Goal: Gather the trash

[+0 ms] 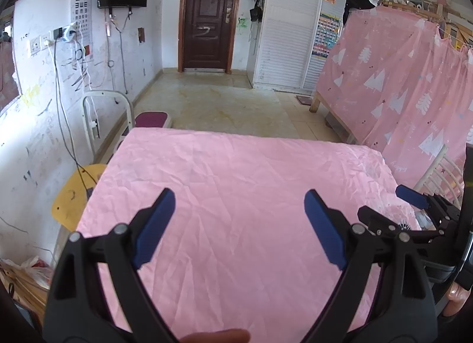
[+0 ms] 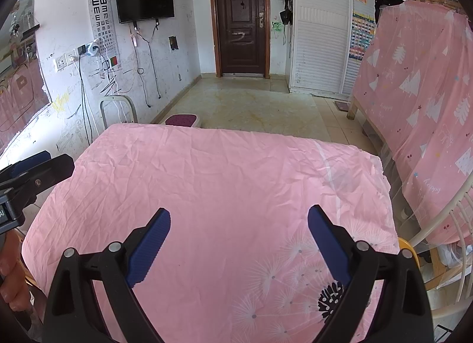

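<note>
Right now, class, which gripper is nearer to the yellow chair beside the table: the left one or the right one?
Left. The left gripper hangs over the pink cloth on the side where the yellow chair stands; the right gripper sits farther over, toward the pink curtain.

**Pink sheet over the table**

A wrinkled pink cloth covers the whole table, draping past its edges on every side that shows. In the right wrist view, the near right corner of the cloth carries a print of white dandelion heads and 1 black one. The table stands on a pale tiled floor.
</note>
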The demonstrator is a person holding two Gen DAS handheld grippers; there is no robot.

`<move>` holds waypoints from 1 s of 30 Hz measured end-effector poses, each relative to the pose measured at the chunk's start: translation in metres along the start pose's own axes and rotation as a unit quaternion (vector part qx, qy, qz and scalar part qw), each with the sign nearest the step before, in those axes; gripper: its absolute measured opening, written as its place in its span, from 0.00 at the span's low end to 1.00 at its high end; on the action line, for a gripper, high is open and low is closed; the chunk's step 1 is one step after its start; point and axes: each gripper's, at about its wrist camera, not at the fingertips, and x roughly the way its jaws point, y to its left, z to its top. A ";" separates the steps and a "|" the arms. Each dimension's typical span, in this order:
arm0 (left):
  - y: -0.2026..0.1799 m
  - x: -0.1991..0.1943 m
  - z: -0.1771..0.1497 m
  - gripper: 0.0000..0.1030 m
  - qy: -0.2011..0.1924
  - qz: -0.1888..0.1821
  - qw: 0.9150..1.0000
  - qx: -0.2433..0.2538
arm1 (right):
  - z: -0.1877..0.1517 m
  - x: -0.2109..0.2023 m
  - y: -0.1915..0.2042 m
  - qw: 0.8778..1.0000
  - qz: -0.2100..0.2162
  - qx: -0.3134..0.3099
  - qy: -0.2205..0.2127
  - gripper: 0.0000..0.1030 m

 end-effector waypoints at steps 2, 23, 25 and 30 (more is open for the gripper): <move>-0.001 0.000 0.000 0.83 0.000 0.000 1.000 0.000 | 0.001 0.000 0.000 1.000 0.000 0.000 0.000 0.82; -0.001 0.000 -0.001 0.86 -0.004 -0.001 1.000 0.009 | 0.001 0.000 0.002 1.000 0.000 -0.001 0.001 0.82; -0.001 0.001 -0.001 0.86 -0.004 0.001 1.000 0.011 | 0.002 0.000 0.002 1.000 0.000 -0.001 0.001 0.82; -0.004 0.002 0.000 0.86 -0.002 0.002 1.000 0.009 | 0.001 0.000 0.002 1.000 0.000 -0.001 0.001 0.82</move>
